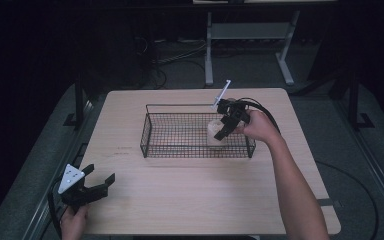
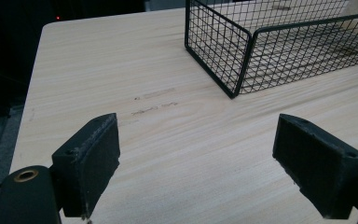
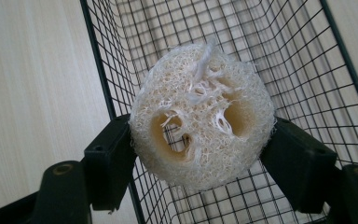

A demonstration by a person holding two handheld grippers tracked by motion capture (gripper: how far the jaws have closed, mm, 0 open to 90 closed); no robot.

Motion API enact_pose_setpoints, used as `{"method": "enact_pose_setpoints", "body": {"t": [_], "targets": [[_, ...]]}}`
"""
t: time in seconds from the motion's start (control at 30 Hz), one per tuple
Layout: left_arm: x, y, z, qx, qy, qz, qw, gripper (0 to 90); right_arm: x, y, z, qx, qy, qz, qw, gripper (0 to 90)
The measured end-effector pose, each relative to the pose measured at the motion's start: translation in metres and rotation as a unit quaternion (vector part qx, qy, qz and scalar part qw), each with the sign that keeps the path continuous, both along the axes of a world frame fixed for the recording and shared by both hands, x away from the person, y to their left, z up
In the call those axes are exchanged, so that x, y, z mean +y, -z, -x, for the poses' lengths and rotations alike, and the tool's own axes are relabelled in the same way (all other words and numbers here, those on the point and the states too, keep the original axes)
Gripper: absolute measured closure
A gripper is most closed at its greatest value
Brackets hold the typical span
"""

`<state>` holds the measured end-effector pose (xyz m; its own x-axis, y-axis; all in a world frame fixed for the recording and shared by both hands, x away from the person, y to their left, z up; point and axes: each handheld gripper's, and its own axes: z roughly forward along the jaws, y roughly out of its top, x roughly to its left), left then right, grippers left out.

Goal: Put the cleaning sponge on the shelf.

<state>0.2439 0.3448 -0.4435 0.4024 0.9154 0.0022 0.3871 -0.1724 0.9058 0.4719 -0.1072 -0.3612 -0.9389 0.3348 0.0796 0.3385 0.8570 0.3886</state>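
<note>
— Where's the loofah slice (image 3: pixel 203 116) right now?

— I have it in my right hand-held gripper (image 1: pixel 226 123). The two black pads press on its opposite sides, so the jaws are clamped on it. In the right gripper view its pale, fibrous cut face looks at the camera, with a couple of hollow holes through it.

— And relative to the wire basket (image 1: pixel 150 131)?

— In the high view, the slice hangs over the right end of the basket, down between its walls. The right gripper view shows basket mesh behind and below it, with the basket's corner edge running just beside the left pad. Whether the slice touches the basket floor I cannot tell.

— What about your other side?

— My left hand-held gripper (image 1: pixel 99 176) is well apart from the basket, near the front left corner of the worktop (image 1: pixel 180 200). Its jaws stand wide, with nothing between them. In the left gripper view I look along them over bare wood toward the basket's near corner, with a few faint marks on the worktop between gripper and basket.

— Basket itself?

— Black wire, rectangular, upright, sitting on the worktop toward the far side.
</note>
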Motion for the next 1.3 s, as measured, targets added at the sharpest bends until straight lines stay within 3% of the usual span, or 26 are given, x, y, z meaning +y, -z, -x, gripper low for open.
{"method": "enact_pose_setpoints", "body": {"t": [0.47, 0.8, 1.3], "targets": [[0.000, 0.000, 0.000, 0.000, 0.001, 0.001, 1.0000, 14.0, 0.004, 0.008, -0.003, 0.003, -0.005, 0.003, 1.0000, 27.8], [0.000, 0.000, 0.000, 0.000, 0.001, 0.001, 1.0000, 14.0, -0.001, 0.025, -0.007, 0.010, 0.009, -0.006, 0.9999, 27.7], [0.001, 0.000, 0.001, 0.000, -0.001, 0.002, 1.0000, 13.9, 0.003, 0.031, -0.008, 0.011, 0.008, 0.007, 0.9999, 26.7]]}}
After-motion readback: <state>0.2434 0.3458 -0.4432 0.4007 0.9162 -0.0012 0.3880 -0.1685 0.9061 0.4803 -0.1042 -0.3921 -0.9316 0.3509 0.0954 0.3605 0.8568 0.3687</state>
